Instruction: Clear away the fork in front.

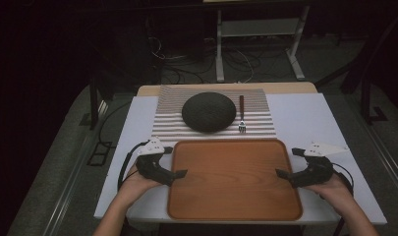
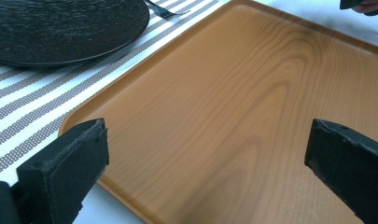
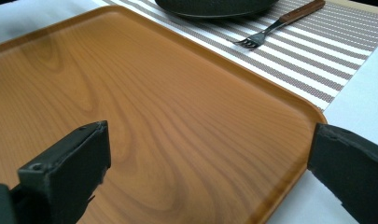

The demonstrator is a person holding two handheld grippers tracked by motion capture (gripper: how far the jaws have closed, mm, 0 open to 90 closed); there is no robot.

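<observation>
A bare wooden tray [image 1: 234,191] lies at the near middle of the white table. Behind it a round black plate [image 1: 209,111] rests on a striped placemat [image 1: 169,125], with a wooden-handled fork [image 1: 241,115] to its right. My left gripper [image 1: 176,161] is at the tray's left rim and stands open, its jaws reaching inward. My right gripper [image 1: 288,162] mirrors it at the right rim, also open. Through the left gripper [image 2: 208,128] I see the tray [image 2: 233,102], the plate [image 2: 60,28] and the fork's tines [image 2: 170,13]. Past the right gripper [image 3: 211,129] lie the tray [image 3: 144,93], the fork [image 3: 275,25] and the plate [image 3: 214,7].
The white table top [image 1: 309,118] ends just in front of the tray and drops to a dark floor on both sides. Cables and the legs of a metal frame [image 1: 219,49] stand beyond the far edge. A hand [image 2: 368,5] holding the other gripper shows in the left gripper view.
</observation>
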